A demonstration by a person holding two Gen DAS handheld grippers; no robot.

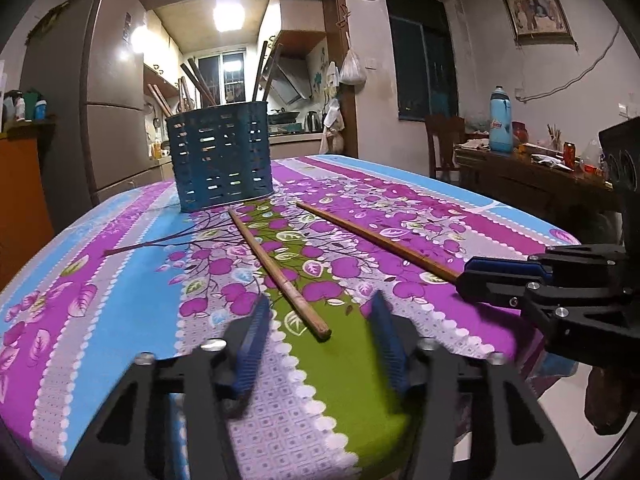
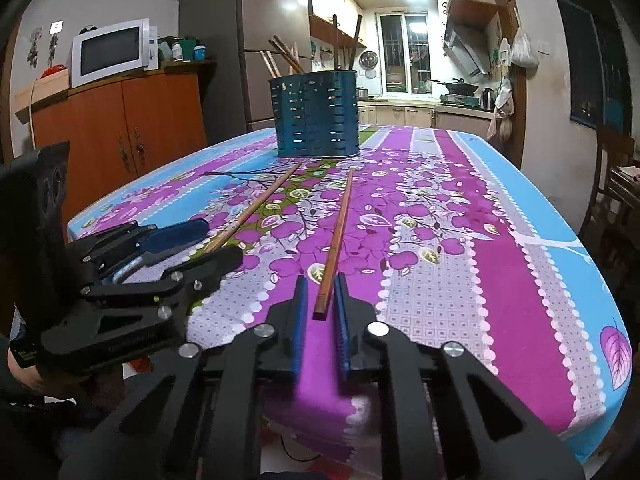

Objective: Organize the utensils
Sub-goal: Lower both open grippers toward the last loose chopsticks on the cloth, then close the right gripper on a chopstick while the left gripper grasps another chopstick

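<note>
Two wooden chopsticks lie on the flowered tablecloth. The left chopstick (image 1: 276,268) (image 2: 256,210) has its near end between the blue pads of my left gripper (image 1: 318,308), which is open around it. The right chopstick (image 1: 376,240) (image 2: 336,240) has its near end between the pads of my right gripper (image 2: 320,284), which is narrowly open with small gaps on both sides. A blue slotted utensil holder (image 1: 222,160) (image 2: 316,114) stands at the table's far side with several chopsticks upright in it.
The table edge (image 2: 560,432) is just below both grippers. The right gripper (image 1: 472,280) shows at right in the left view; the left gripper (image 2: 208,240) at left in the right view. An orange cabinet (image 2: 120,128) with a microwave stands left, a cluttered side table (image 1: 532,168) right.
</note>
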